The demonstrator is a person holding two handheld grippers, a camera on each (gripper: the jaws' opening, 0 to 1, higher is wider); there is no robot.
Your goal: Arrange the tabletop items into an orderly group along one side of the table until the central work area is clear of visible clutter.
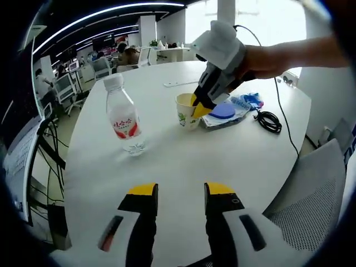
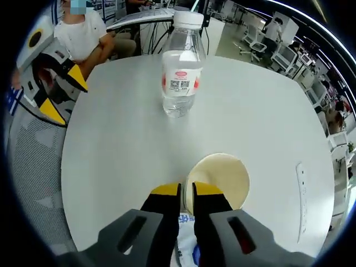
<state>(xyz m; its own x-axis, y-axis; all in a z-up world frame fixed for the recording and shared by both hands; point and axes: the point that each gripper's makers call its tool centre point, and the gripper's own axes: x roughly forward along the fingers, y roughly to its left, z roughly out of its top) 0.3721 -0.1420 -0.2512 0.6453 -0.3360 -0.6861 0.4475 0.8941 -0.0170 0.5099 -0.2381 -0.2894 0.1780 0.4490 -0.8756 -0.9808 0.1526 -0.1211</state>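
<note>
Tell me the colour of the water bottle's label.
Red and white on the water bottle, clearest in the right gripper view.

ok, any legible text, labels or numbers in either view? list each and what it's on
Nothing can be read outright.
Clear plastic water bottle: red and white label with a QR code and small print, too blurred to read.
The same bottle in the left gripper view: red characters, too blurred.
Cream paper cup: small printed marks, illegible.
Blue and white packet: print too small.
</note>
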